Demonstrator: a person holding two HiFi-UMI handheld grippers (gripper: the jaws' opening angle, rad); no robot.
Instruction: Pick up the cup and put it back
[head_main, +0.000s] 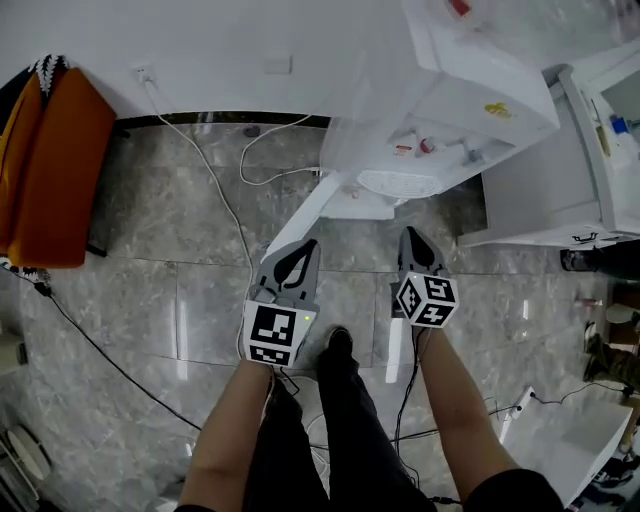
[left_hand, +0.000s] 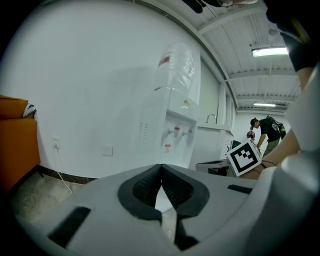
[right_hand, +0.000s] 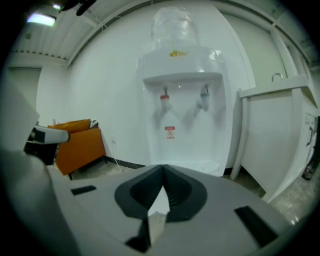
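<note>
Both left gripper (head_main: 307, 244) and right gripper (head_main: 409, 233) are clenched empty, so poking at the upper-right water dispenser (head_main: 470, 95) could topple a cup you can't see.
</note>
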